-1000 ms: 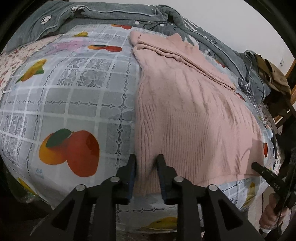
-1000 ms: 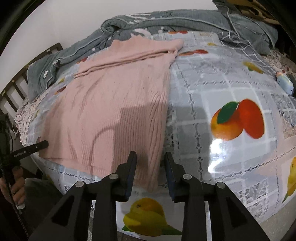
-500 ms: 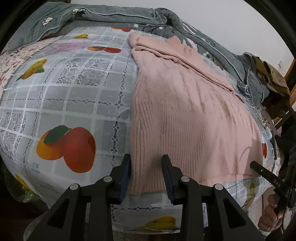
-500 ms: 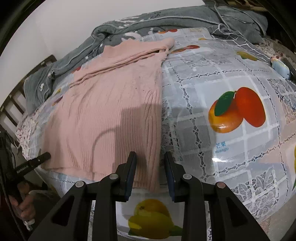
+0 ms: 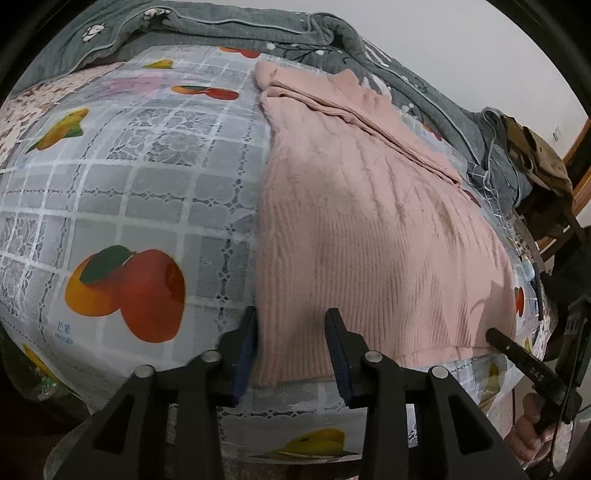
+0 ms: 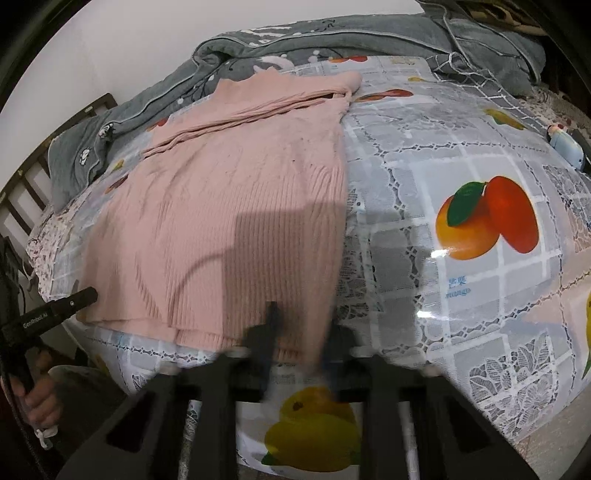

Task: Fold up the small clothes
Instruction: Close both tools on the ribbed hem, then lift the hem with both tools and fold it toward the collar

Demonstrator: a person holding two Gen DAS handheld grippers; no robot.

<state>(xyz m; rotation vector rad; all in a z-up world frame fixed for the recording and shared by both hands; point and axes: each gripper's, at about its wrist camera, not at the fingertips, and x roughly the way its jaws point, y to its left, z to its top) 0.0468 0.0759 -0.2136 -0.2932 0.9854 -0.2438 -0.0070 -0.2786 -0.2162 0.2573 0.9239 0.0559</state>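
Observation:
A pink ribbed knit sweater point(image 5: 369, 229) lies flat on the fruit-print tablecloth point(image 5: 140, 192), sleeves folded across its far end. My left gripper point(image 5: 291, 325) is open, its fingers straddling the near left hem corner. In the right wrist view the sweater point(image 6: 229, 206) lies left of centre, and my right gripper point(image 6: 301, 321) straddles its near right hem corner, fingers blurred but apart. Each gripper shows at the edge of the other view: the right one in the left wrist view point(image 5: 524, 365), the left one in the right wrist view point(image 6: 48, 314).
A grey patterned blanket point(image 5: 229, 33) is heaped along the far edge of the table point(image 6: 369, 40). A brown garment point(image 5: 532, 155) hangs over a wooden chair at right. A small light-blue object point(image 6: 565, 144) lies at the far right table edge.
My left gripper's fingers have opened wider around the hem corner. My right gripper has moved forward over the right hem corner and now blurs with motion.

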